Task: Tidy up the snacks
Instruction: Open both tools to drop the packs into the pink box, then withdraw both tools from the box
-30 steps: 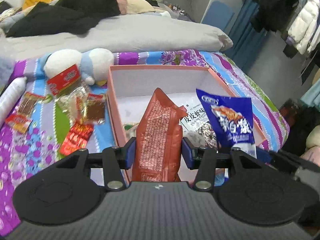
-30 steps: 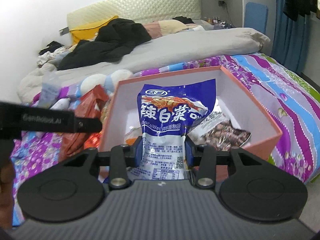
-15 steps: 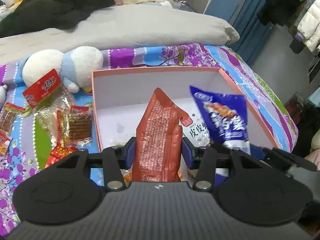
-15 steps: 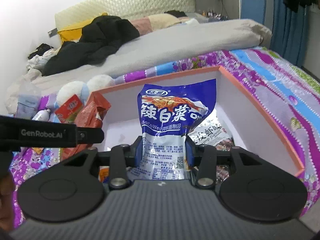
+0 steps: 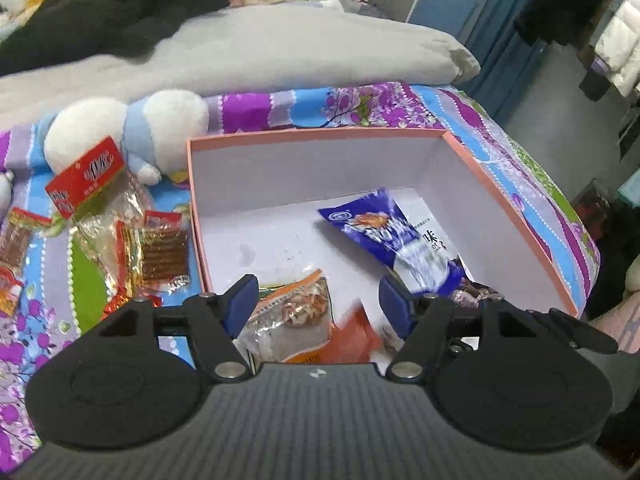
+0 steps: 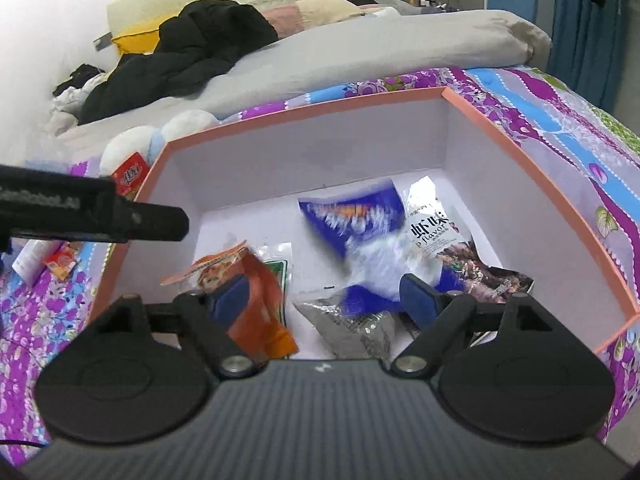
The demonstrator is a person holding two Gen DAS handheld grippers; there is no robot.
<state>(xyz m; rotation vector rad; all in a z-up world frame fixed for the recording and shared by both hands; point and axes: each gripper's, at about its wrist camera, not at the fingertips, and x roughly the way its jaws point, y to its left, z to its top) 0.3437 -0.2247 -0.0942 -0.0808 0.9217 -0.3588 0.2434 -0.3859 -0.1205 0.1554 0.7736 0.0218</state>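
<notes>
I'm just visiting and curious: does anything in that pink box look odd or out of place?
The blue snack bag in the pink box is smeared with motion blur, seemingly mid-fall. It lies partly over the white shrimp-flavour packet. Both grippers are open.

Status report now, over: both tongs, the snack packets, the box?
Left tongs open, right tongs open. Blue foil snack packet and orange-red snack packet inside pink cardboard box, blurred. Nothing blocking.
</notes>
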